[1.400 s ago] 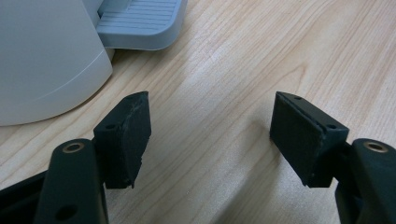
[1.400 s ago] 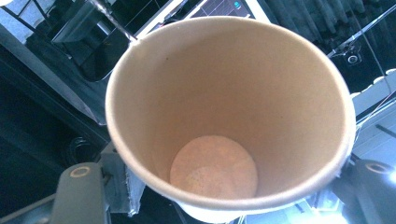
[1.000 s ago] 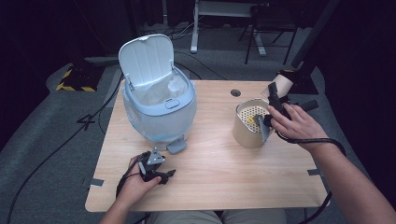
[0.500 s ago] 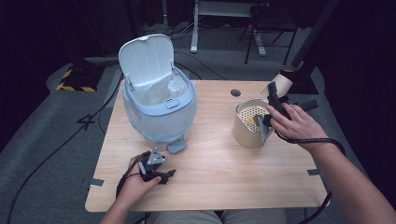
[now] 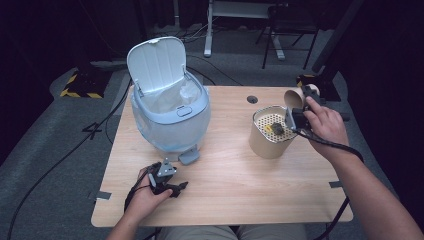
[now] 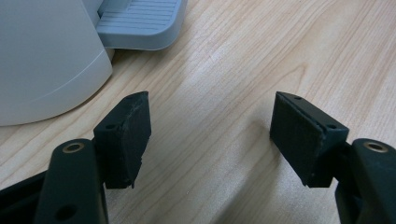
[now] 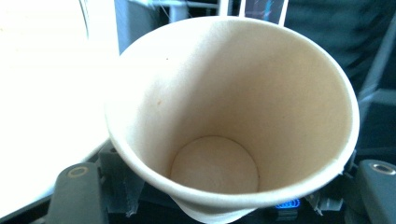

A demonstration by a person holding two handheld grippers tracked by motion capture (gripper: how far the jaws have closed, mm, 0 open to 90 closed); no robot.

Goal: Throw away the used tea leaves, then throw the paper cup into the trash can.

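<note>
Cup (image 7: pixel 233 116) clenched in right gripper (image 5: pixel 300 112), mouth toward its camera, well right of open bin (image 5: pixel 170 107); left gripper (image 6: pixel 210 135) released, nearer bin on counter (image 5: pixel 240 170).

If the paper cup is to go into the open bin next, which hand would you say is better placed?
Probably the right: its tongs already hold the paper cup. The left tongs rest open by the bin pedal.
</note>
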